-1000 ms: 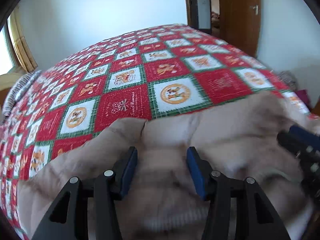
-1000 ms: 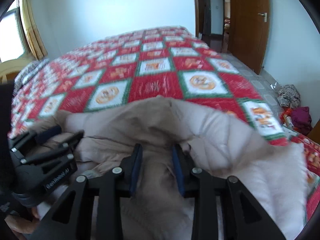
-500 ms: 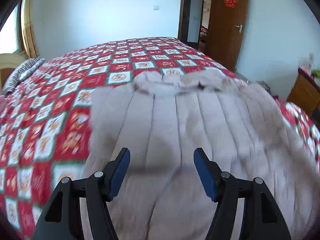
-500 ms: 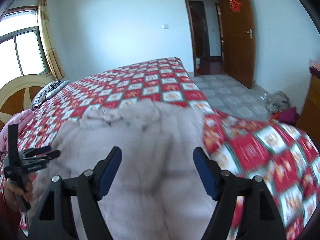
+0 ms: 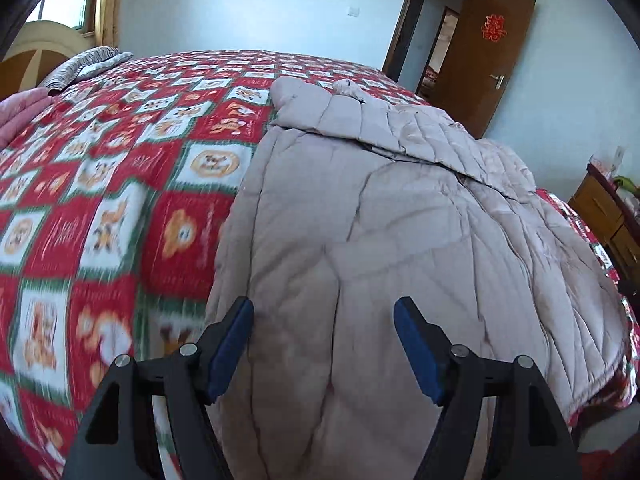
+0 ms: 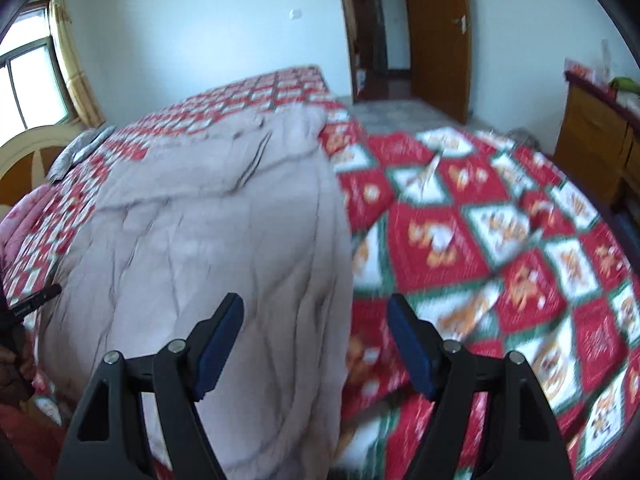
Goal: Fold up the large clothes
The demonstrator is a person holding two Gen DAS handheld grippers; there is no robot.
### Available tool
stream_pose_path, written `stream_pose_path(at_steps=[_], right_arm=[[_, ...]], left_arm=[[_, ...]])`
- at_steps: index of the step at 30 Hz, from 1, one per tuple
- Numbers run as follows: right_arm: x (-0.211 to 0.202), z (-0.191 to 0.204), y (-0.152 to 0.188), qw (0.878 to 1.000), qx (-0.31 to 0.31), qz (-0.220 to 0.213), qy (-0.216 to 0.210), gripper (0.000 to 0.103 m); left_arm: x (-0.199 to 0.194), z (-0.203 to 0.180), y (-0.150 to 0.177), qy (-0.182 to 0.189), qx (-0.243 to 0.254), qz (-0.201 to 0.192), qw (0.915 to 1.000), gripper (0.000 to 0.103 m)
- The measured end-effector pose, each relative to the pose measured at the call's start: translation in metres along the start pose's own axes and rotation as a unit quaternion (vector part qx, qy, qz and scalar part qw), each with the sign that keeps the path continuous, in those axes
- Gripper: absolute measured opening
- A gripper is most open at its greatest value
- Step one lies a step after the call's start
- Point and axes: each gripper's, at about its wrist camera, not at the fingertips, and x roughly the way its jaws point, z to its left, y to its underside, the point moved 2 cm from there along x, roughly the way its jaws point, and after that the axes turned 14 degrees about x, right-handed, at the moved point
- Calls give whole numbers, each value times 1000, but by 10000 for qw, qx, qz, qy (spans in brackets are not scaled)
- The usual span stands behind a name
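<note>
A beige quilted down coat [image 5: 380, 248] lies spread flat on the bed, its far end folded over near the door side. It also shows in the right wrist view [image 6: 224, 240]. My left gripper [image 5: 323, 344] is open and empty above the coat's near hem. My right gripper [image 6: 316, 340] is open and empty above the coat's right edge, where it meets the quilt. The tip of the left gripper [image 6: 38, 300] shows at the far left of the right wrist view.
The bed carries a red, green and white patchwork quilt [image 5: 100, 208]. A striped pillow [image 5: 86, 66] and a pink blanket [image 5: 16, 114] lie at the head. A wooden cabinet [image 6: 596, 136] and an open door [image 5: 480, 64] stand to the right.
Both grippers let go of the coat, opened wide and pulled back toward the near edge. The coat went from bunched up to spread flat on the bed.
</note>
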Motion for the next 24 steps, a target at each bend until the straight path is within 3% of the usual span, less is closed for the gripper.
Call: stream_pose_path(at_steps=[11,18,24], right_arm=[[-8,2,31,9999,19,-22,-130,76],[-15,5,42,9998,-190,-38,-46,76],[-16,5,53,9993,-355,74,-98,76]], left_arm=[[-12,-12,17,-507,205,103,9984,73],[-22,-12,24,-1269,391,323,9906,73],[-30,-8,43,-1072,137,380,9934,73]])
